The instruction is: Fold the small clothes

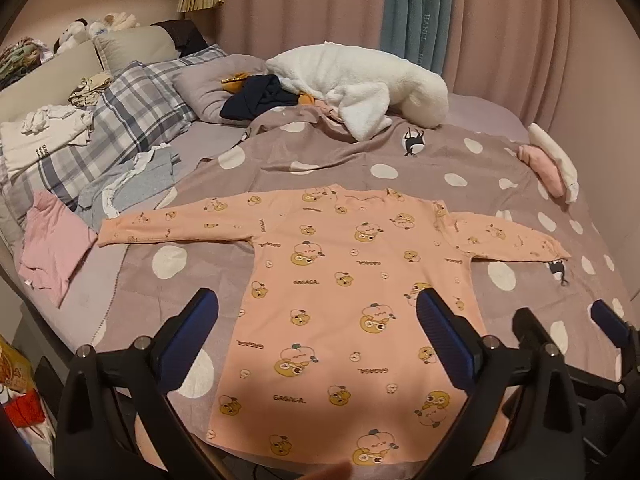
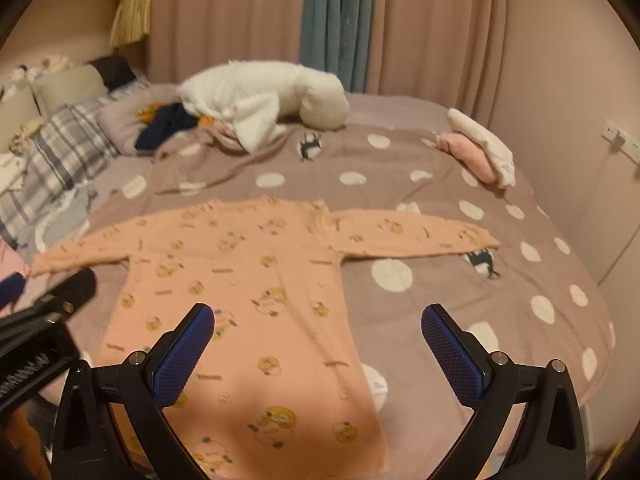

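I am holding my left gripper (image 1: 318,312) spread wide and empty above the lower body of the peach shirt (image 1: 352,288), and my right gripper (image 2: 318,326) is hanging just as wide open over the shirt's right edge, one finger above the fabric and the other above the spotted blanket (image 2: 440,292); neither is touching anything yet. The shirt is lying flat in the middle of the bed with its hem nearest me and both sleeves stretched straight out. As I see it, the first risk is sitting right under my fingers: the blanket is soft and loose, so if I am reaching too deep for the hem I may be pinching blanket along with the shirt and dragging the whole surface into the fold. Catching only the top layer would let the back stay behind and bunch. Farther out, the left sleeve (image 1: 176,226) is ending just beside a pink garment (image 1: 56,252) and a grey one (image 1: 132,184), so a careless sweep there could be snagging those too. Beyond the collar, the white plush toy (image 1: 360,84) and dark clothes (image 1: 260,98) are lying well apart from the shirt, and I am judging them harmless unless the blanket shifts.
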Motion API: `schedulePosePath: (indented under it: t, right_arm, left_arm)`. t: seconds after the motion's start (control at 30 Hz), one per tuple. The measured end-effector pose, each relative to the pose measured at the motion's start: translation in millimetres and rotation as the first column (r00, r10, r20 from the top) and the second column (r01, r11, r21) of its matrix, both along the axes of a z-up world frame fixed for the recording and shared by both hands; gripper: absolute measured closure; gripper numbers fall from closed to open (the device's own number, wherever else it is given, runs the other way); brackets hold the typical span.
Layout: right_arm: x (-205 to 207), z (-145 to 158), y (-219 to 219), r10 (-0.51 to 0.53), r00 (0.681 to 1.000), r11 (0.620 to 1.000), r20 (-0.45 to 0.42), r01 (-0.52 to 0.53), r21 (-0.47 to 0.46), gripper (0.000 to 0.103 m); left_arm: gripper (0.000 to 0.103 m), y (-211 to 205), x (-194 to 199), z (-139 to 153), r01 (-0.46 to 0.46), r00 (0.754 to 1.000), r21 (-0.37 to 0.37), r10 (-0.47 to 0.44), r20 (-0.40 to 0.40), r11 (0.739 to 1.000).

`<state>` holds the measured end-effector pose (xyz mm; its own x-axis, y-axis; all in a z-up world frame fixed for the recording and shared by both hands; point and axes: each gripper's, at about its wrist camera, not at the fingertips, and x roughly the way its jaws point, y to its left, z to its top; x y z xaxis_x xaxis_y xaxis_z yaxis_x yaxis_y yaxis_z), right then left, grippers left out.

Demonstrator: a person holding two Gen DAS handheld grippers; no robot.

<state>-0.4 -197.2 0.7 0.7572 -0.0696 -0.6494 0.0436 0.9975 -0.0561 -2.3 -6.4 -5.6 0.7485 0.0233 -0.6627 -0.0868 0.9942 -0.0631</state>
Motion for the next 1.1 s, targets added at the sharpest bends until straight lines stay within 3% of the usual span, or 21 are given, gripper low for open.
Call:
schedulePosePath:
  t: [0.4,1.1]
  right_arm:
    - [0.5,-4.1,-5.7,0.009,1.0,0.997,-0.009,-0.008,0.082,0.0]
    - [3.2,-13.1,-11.9,-0.015,0.997,0.996,-0.08,0.022,0.09,0.0]
  left_arm:
    - [0.004,-4.5,-3.7,6.5,0.028,0.999,0.009,-0.028,0.039,1.0]
    - [0.004,-5.3,-1.4,-3.5,0.016,1.0,0.05,-0.016,-0.005,0.999]
